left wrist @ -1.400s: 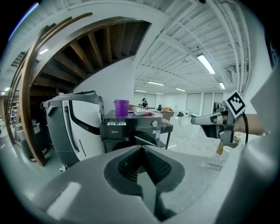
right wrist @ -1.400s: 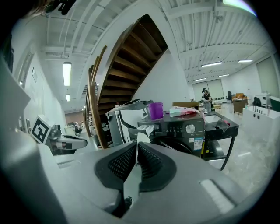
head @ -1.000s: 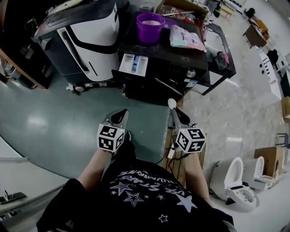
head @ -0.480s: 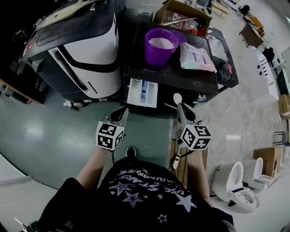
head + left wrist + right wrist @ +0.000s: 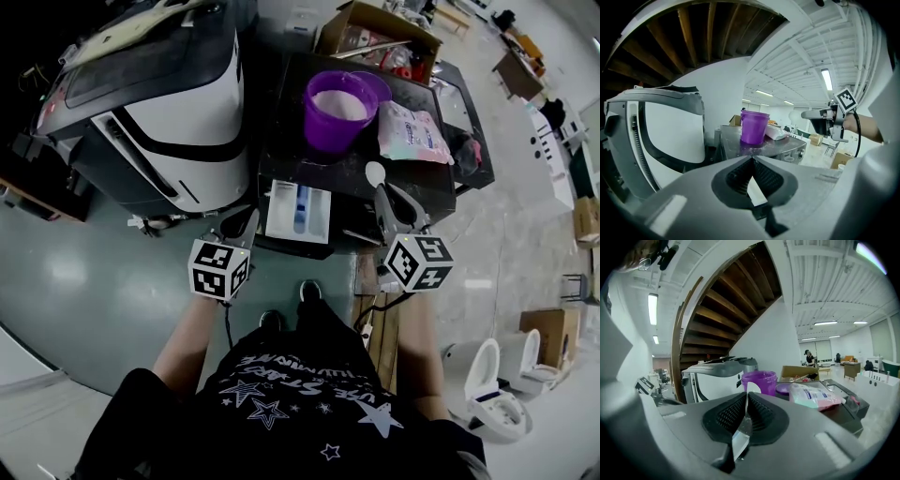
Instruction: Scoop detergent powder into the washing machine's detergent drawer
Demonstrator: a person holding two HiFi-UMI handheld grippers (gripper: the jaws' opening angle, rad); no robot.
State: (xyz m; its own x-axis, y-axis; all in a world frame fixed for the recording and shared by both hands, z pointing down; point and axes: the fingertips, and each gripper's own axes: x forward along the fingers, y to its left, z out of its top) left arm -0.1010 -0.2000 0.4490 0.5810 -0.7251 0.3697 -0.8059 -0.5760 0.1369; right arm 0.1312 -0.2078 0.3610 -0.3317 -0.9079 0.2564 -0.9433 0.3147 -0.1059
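Observation:
A purple bucket of white powder stands on the black washing machine, beside a detergent bag. The white detergent drawer is pulled out at the machine's front left. My right gripper is shut on a white spoon, held over the machine's front edge, just right of the drawer and short of the bucket. The spoon points at the bucket in the right gripper view. My left gripper hangs shut and empty, just left of the drawer; the bucket lies ahead of it.
A large white and black appliance stands close on the washing machine's left. An open cardboard box sits behind the bucket. A wooden pallet lies by my feet, and white toilets stand at the lower right.
The person has stepped closer to the washing machine. Both grippers moved forward; the right one carried the spoon from the floor side to above the machine's front edge.

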